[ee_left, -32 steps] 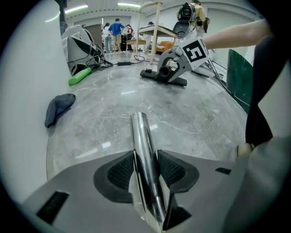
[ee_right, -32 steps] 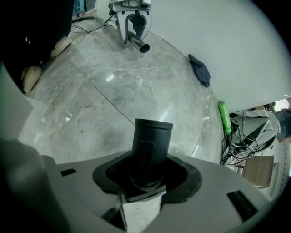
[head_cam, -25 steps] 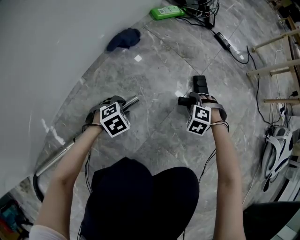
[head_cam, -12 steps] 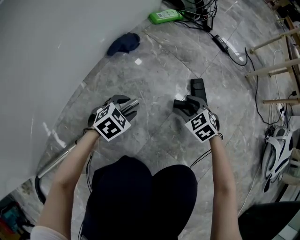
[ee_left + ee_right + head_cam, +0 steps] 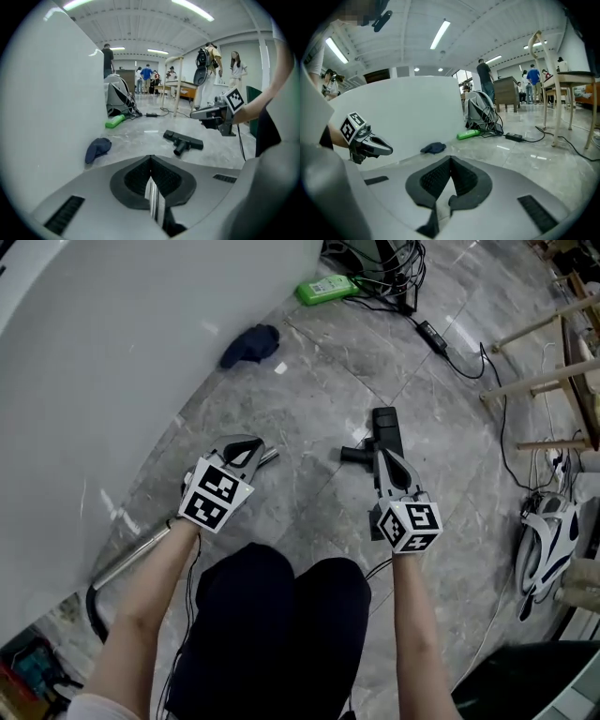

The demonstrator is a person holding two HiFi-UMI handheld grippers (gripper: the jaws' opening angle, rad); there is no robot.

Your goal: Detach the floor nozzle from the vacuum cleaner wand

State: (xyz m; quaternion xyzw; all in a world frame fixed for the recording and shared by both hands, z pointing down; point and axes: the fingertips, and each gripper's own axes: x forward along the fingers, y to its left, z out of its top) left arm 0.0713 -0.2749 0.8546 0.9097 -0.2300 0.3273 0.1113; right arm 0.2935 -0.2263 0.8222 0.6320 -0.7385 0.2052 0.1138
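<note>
The wand (image 5: 131, 556) lies on the floor (image 5: 319, 362), the floor nozzle (image 5: 380, 435) lies well apart from its free end, so the detaching looks already done, and the left gripper (image 5: 251, 448) and the right gripper (image 5: 382, 457), jaws just closed together on nothing, need only to move away.

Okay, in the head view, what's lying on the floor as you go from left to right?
wand → floor nozzle → black power adapter → white appliance. Left out, since they overlap those in the order: navy cloth, green object.
</note>
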